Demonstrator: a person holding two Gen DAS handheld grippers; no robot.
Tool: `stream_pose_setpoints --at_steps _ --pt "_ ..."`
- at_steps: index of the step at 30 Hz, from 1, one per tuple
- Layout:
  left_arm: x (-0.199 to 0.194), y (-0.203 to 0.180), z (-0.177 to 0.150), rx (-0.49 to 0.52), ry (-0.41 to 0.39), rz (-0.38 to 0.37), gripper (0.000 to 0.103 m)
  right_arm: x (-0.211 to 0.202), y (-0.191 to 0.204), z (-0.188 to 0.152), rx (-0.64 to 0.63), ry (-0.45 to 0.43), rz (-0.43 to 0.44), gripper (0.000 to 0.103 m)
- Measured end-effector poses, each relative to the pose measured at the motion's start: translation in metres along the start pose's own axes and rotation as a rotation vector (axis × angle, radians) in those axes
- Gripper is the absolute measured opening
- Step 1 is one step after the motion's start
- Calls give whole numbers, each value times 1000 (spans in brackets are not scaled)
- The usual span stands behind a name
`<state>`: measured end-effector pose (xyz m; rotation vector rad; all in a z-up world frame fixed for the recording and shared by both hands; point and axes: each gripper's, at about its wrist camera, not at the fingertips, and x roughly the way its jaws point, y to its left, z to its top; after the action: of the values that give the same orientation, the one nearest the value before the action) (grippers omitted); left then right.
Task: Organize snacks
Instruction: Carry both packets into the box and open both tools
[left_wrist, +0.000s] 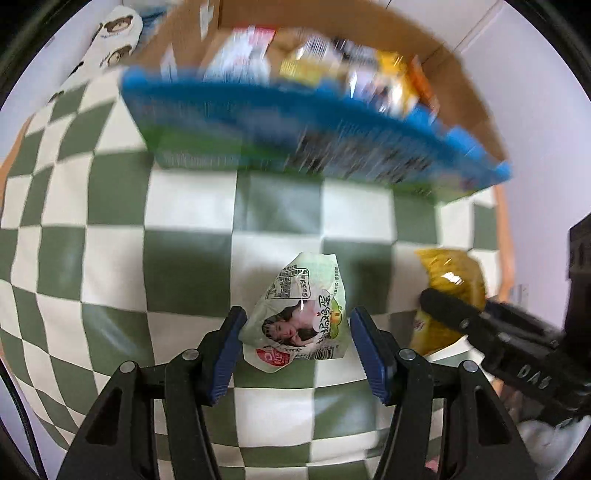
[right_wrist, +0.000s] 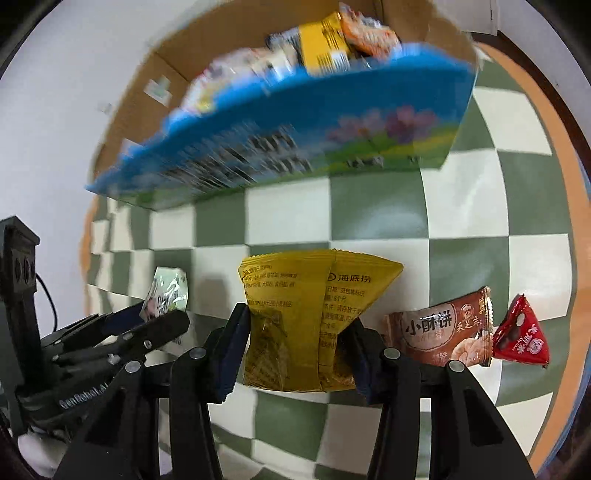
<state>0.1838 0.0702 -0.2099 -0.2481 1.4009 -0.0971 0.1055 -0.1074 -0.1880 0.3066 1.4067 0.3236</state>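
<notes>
A pale green snack packet (left_wrist: 299, 314) with a printed picture hangs between the blue pads of my left gripper (left_wrist: 297, 315), which is shut on it above the green-and-white checked cloth (left_wrist: 110, 258). My right gripper (right_wrist: 299, 317) is shut on a yellow snack packet (right_wrist: 295, 295), pinching its lower half so that the foil creases. Each gripper shows in the other's view: the right gripper (left_wrist: 448, 308) with the yellow packet (left_wrist: 454, 273), and the left gripper (right_wrist: 162, 319) with the green packet (right_wrist: 170, 291). Beyond both stands a blue-fronted cardboard box (left_wrist: 295, 122) (right_wrist: 295, 129) with several snacks inside, blurred.
A brown biscuit packet (right_wrist: 439, 332) and a red triangular packet (right_wrist: 521, 336) lie on the cloth to the right of the yellow one. A bear-print fabric item (left_wrist: 114, 40) sits at the far left by the box. The table's orange edge (right_wrist: 546, 110) curves along the right.
</notes>
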Motion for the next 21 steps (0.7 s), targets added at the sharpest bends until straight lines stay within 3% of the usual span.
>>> stream_pose_setpoints --at_steps 4,9,14,18,21 --pt "-53 -9 27 17 -85 -58 56 -42 23 11 -11 -81 59 52" --pt "-87 -29 89 36 -140 -120 56 -95 45 45 -35 -189 118 52" --pt "-85 -45 152 50 -150 -86 56 -108 56 105 -83 -259 53 52" --pt "-52 -32 216 9 -85 -61 56 -89 55 148 -100 -251 -19 52" --pt "-27 -22 244 -14 -24 -41 56 -59 44 176 -77 -204 -46 52"
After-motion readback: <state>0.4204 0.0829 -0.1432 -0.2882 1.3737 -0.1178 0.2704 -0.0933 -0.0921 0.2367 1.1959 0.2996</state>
